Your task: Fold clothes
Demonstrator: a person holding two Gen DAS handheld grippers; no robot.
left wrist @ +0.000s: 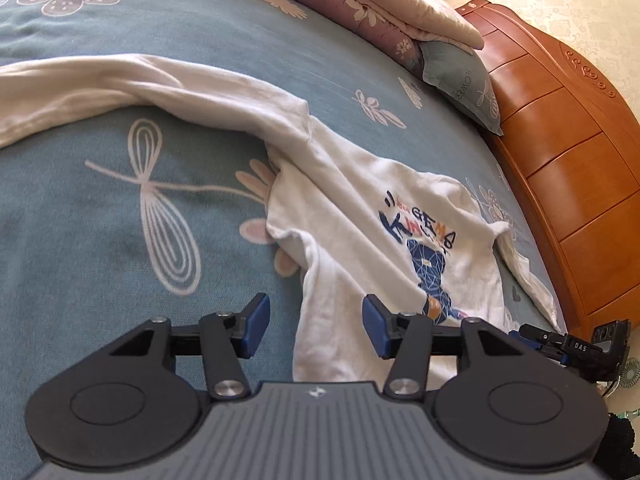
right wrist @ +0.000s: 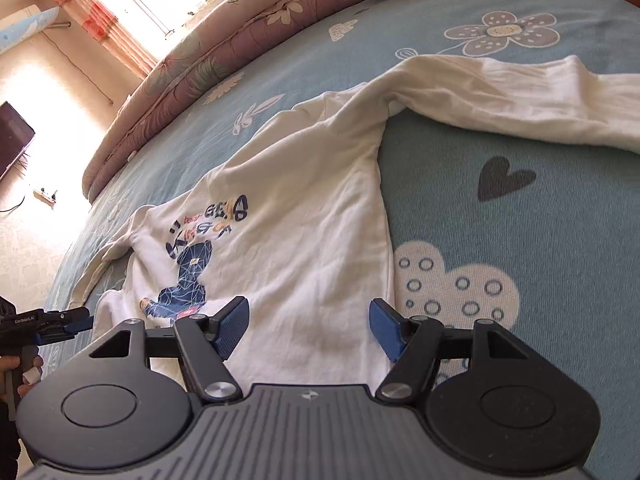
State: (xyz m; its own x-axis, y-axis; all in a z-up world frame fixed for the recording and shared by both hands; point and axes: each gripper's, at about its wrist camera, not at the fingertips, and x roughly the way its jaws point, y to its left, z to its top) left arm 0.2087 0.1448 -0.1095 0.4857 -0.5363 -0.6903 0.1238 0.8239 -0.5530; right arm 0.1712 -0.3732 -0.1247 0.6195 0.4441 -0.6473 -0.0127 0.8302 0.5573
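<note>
A white long-sleeved shirt (left wrist: 352, 216) with a blue printed figure lies face up on the blue bedspread (left wrist: 100, 208), rumpled, one sleeve stretched far to the left. My left gripper (left wrist: 316, 328) hovers open over the shirt's hem edge, nothing between its fingers. In the right wrist view the same shirt (right wrist: 304, 232) spreads ahead, its long sleeve (right wrist: 520, 96) running off to the right. My right gripper (right wrist: 308, 330) is open just above the hem near the side seam. Each gripper shows at the other view's edge: the right gripper (left wrist: 536, 338), the left gripper (right wrist: 76, 320).
A folded pink quilt (left wrist: 360, 4) and a grey pillow (left wrist: 460, 76) lie at the head of the bed by a wooden headboard (left wrist: 568, 148). A person's hand (right wrist: 20, 372) holds the left tool. Curtains (right wrist: 108, 16) and a dark screen (right wrist: 12, 136) stand beyond the bed.
</note>
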